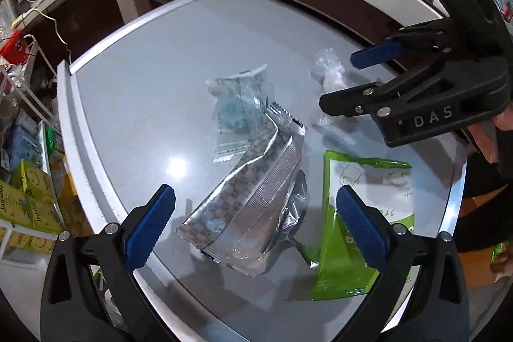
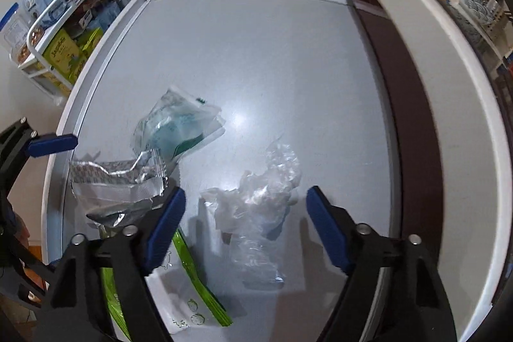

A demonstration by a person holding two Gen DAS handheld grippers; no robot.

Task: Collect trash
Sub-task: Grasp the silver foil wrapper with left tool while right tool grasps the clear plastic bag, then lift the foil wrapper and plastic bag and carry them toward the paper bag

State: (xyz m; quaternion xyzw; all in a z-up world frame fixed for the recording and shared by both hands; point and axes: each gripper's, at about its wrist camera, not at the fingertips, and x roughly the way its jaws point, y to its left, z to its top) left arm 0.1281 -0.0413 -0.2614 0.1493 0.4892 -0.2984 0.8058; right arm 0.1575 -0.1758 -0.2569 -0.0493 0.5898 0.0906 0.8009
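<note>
**Light, crinkly wrappers spread on the bench**

The silver foil wrapper (image 1: 253,210) is judged light, thin and slippery; a raised crease should be pinched. It is seen low in the left wrist frame, between the spread fingers of the left tool (image 1: 256,226), which holds nothing. The clear plastic scrap (image 2: 256,207) is framed by the right tool (image 2: 245,229), likewise wide apart and empty. The green pouch (image 1: 359,213) lies beside the foil.

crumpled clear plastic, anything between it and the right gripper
Nothing visible. The right gripper is open, and the crumpled clear plastic lies on the grey table in line with its gap. The green pouch and silver wrapper lie off to the left.
</note>
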